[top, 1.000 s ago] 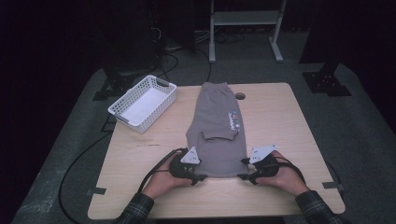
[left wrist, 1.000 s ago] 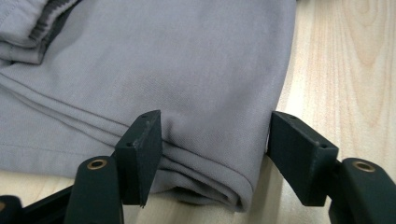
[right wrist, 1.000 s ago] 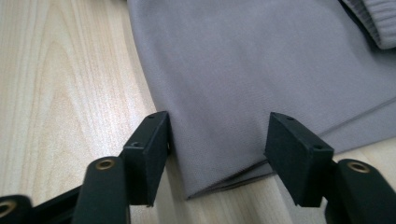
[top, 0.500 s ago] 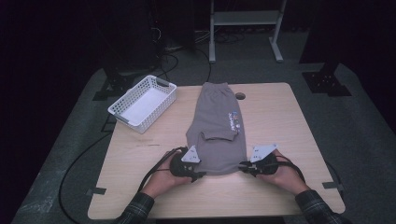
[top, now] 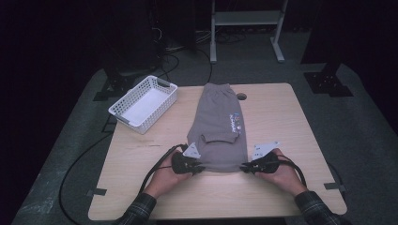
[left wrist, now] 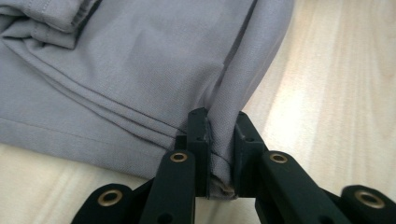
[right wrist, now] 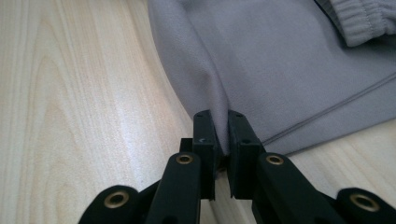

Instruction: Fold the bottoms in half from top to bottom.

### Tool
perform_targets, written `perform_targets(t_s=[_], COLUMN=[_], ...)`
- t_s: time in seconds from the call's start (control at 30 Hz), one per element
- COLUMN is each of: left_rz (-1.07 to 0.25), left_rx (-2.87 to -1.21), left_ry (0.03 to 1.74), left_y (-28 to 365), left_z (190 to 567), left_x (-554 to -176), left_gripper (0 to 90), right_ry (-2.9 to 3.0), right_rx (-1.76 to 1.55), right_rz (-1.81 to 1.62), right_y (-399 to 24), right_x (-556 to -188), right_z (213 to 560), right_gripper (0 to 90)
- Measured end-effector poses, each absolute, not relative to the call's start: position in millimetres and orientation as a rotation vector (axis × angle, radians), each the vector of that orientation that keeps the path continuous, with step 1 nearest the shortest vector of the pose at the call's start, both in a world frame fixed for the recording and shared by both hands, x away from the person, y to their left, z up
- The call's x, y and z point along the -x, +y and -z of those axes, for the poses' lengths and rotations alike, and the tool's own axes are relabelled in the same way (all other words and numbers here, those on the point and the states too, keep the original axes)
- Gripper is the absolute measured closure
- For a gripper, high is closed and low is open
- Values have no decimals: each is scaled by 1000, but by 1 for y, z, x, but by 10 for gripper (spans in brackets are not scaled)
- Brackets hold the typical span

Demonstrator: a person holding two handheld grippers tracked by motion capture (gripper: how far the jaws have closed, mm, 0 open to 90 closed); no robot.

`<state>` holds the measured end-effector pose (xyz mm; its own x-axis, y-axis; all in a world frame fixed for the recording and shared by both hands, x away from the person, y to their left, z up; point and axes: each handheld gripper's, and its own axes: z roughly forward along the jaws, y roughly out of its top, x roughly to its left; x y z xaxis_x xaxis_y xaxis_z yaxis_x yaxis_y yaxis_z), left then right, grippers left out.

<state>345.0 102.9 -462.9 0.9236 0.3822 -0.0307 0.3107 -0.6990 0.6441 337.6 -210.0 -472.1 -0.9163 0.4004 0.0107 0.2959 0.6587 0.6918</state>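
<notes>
Now both grippers, left gripper point(top: 201, 168) and right gripper point(top: 244, 168), pinch the grey shorts' point(top: 220, 126) near corners.

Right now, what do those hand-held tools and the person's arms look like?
Each tool, left and right, is black with two blocky jaws, brass-ringed pivot holes, a grey three-cornered plate on top and a trailing black cable. The person wears dark plaid sleeves.

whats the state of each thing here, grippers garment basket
left gripper: just closed, shut on the near left corner of the grey garment
right gripper: just closed, shut on the near right corner
grey garment: flat, folded lengthwise, both near corners pinched
white basket: upright, empty, apart from garment
</notes>
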Motion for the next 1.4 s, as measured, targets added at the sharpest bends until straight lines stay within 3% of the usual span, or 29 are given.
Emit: perform_targets(t_s=[0.27, 0.93, 1.4], left_rz=[5, 164, 48], left_rx=[-2387, -2419, -2312], left_ry=[503, 446, 432], left_y=[109, 118, 123], left_z=[462, 459, 421], left_x=[-337, -282, -298], left_gripper=[812, 811, 818], right_ry=[2795, 2938, 2796], right_rx=[-548, -376, -368], right_rz=[-1081, -1121, -1226], right_y=[-207, -201, -211], right_x=[-328, -270, -282], right_z=[469, 462, 428], right_gripper=[829, 832, 833])
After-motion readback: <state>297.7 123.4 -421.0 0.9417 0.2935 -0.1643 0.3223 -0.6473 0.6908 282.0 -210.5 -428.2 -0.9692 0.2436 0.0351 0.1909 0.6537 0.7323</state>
